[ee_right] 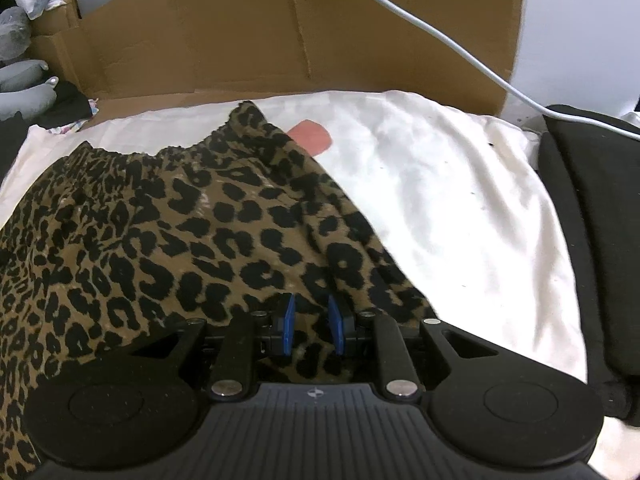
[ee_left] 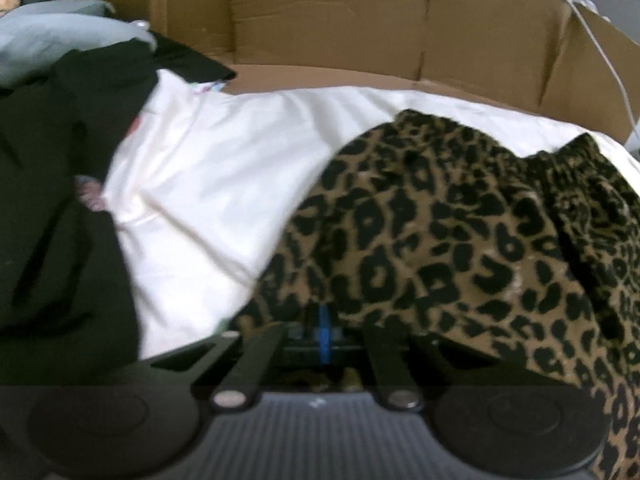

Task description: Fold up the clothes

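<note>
Skirt [ee_left: 440,232] hung from the shut left gripper [ee_left: 324,334] and part-open right gripper [ee_right: 312,320], whose looser hold risked slipping

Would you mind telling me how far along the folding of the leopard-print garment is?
Done: the leopard garment is spread on the white sheet. In hand: the left gripper is shut on its near edge, and the right gripper has fabric between its jaws, though whether they pinch it is unclear. Left: no finished fold shows yet, and a dark pile lies beside the sheet.
</note>
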{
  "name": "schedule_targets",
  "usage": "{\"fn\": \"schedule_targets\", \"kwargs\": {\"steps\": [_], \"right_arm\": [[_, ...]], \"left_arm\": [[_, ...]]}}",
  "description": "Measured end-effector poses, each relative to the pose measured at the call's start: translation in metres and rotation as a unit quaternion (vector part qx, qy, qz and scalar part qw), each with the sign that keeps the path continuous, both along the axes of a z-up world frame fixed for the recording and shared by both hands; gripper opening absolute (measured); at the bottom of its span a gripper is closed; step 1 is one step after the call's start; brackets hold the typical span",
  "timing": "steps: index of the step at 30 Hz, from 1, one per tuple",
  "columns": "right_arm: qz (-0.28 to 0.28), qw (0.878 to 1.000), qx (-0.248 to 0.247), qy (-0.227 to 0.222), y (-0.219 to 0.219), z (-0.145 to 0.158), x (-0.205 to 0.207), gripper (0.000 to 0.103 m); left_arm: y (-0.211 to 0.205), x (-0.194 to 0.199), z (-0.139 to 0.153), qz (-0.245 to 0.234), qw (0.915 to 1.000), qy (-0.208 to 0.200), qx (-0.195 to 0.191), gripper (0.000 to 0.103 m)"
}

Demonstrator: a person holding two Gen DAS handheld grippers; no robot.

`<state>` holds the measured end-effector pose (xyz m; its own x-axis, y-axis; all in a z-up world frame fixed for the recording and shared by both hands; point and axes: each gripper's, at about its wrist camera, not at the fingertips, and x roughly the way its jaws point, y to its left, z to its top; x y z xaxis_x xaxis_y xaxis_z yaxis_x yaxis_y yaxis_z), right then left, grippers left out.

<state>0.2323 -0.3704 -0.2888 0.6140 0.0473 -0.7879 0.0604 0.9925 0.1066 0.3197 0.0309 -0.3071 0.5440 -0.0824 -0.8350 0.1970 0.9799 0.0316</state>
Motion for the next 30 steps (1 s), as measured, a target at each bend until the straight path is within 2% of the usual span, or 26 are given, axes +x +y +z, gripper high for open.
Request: {"fn": "schedule_targets", "kwargs": {"steps": [3,8,10,14,19,21,24,30], "right_arm": [[-0.005,1.000,0.000,0.000,-0.008,-0.001,-0.006,0.024],[-0.009,1.000,-0.010,-0.002,-0.015,-0.002,-0.020,0.024],[-0.018,1.000,-0.015,0.003,-0.017,0.001,-0.023,0.024],[-0.040,0.999,-0.026,-0.004,-0.017,0.016,-0.034,0.025],[-0.029,1.000,0.001,-0.012,-0.003,0.024,-0.049,0.025],[-0.022,1.000,0.006,-0.004,0.005,0.020,-0.056,0.026],[-0.015,1.000,0.005,0.011,0.010,0.009,-0.065,0.032],[-0.014,1.000,-0.019,0.009,-0.005,-0.002,-0.081,0.032]], "left_arm": [[0.010,-0.002,0.001,0.015,0.9997,0.002,0.018,0.003],[0.014,-0.008,0.003,0.010,0.9982,-0.005,0.059,0.004],[0.017,-0.010,0.008,0.020,0.9987,-0.002,0.047,0.004],[0.017,-0.020,0.026,0.020,0.9997,-0.011,-0.013,0.007],[-0.002,-0.033,0.031,-0.021,0.9981,-0.004,-0.058,0.013],[-0.009,-0.036,0.024,-0.033,0.9976,0.008,-0.060,0.013],[-0.014,-0.036,0.011,-0.041,0.9981,0.028,-0.036,0.015],[0.005,-0.045,0.008,-0.017,0.9993,0.031,-0.013,0.014]]}}
